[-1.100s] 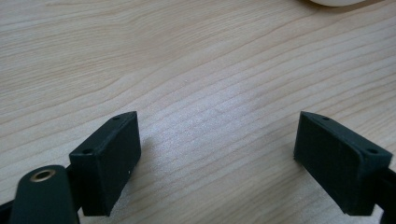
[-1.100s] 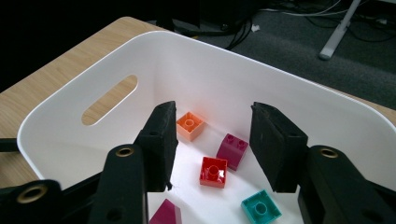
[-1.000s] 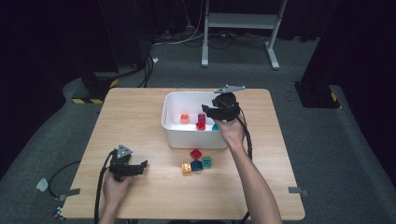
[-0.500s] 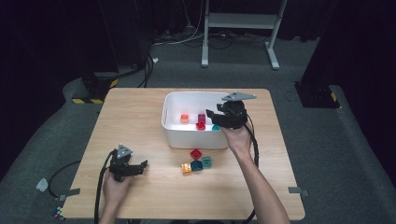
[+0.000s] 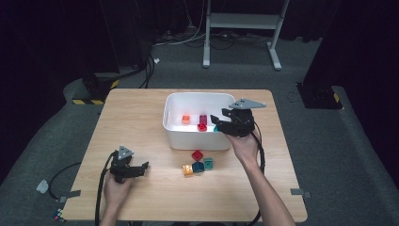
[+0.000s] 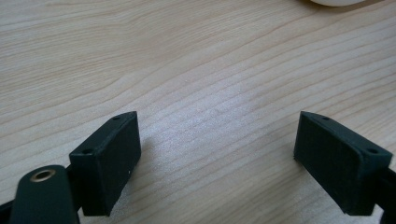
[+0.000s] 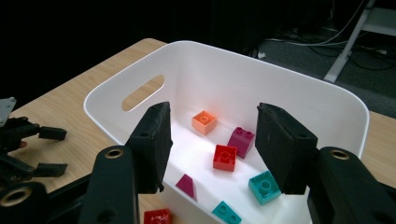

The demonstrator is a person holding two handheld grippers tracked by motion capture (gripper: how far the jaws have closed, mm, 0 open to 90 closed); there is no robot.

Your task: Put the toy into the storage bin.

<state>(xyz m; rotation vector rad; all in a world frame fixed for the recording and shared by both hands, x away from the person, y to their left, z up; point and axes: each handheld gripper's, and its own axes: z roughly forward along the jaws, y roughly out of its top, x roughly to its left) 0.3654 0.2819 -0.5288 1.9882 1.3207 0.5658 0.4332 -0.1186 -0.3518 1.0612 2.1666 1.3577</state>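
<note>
Above the near right rim of the white bin (image 5: 175,123), the right tool (image 7: 212,135) hung half open and empty, its jaws having just been opening, apparently after dropping a brick among the toy bricks (image 7: 224,157) inside, while the left tool (image 6: 219,158) rested wide open and empty on the table (image 5: 141,108).

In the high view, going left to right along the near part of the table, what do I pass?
Left black tongs → orange plastic brick → dark teal plastic brick → lighter teal plastic brick.

White bin (image 5: 188,136), orange brick (image 7: 204,122), red brick (image 7: 224,157), teal brick (image 7: 264,186), pale wood-grain table (image 5: 141,113)
</note>
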